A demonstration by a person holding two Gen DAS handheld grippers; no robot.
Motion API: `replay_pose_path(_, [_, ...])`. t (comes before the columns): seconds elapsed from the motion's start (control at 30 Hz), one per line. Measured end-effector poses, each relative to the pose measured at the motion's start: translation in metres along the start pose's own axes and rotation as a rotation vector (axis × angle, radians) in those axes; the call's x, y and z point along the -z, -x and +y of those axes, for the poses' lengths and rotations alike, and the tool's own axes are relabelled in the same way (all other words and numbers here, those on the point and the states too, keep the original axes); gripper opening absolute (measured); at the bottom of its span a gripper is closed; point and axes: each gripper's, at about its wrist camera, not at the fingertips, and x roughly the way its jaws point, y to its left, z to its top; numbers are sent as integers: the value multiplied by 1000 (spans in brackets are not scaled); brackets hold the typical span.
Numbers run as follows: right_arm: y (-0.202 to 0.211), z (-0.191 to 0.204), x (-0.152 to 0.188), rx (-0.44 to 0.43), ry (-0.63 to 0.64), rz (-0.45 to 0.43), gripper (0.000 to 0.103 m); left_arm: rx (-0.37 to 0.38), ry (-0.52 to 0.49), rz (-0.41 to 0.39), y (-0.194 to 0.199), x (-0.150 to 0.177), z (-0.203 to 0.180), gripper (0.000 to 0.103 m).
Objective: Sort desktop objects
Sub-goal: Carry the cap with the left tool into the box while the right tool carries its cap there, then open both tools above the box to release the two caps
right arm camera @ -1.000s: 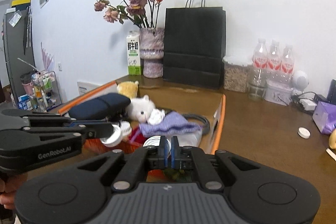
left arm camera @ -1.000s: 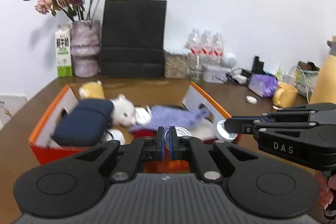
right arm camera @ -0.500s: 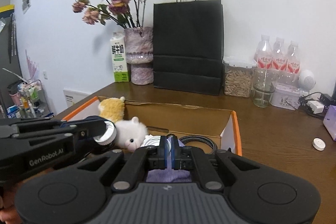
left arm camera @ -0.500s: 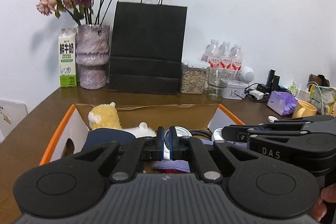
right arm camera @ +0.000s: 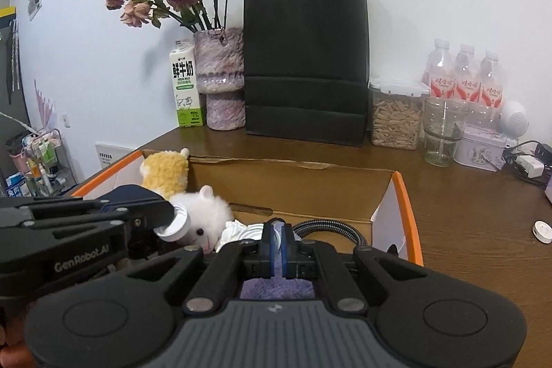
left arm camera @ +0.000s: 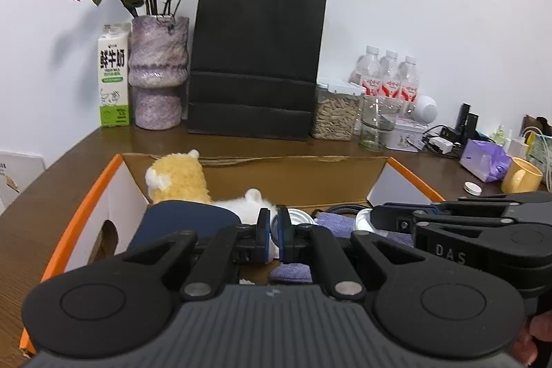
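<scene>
Fingers (left arm camera: 264, 231) stay pinched, box (left arm camera: 88, 212) seemingly nearer.

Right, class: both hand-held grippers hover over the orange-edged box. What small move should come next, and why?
Probably lower the left hand-held gripper a little and open it. Its fingers pinch a white cap above the cardboard box, right by the white plush toy, so letting go there should drop the cap inside with the other sorted things.
</scene>
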Motion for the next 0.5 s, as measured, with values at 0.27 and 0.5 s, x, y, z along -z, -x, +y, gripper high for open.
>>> replay_pose_path(0.27, [25, 0, 0, 66, -23, -92, 83, -43, 19, -78, 20, -6, 5, 49])
replay_pose_path(0.5, [36, -7, 0, 84, -64, -129, 103, -181, 31, -169, 39, -9, 8, 103])
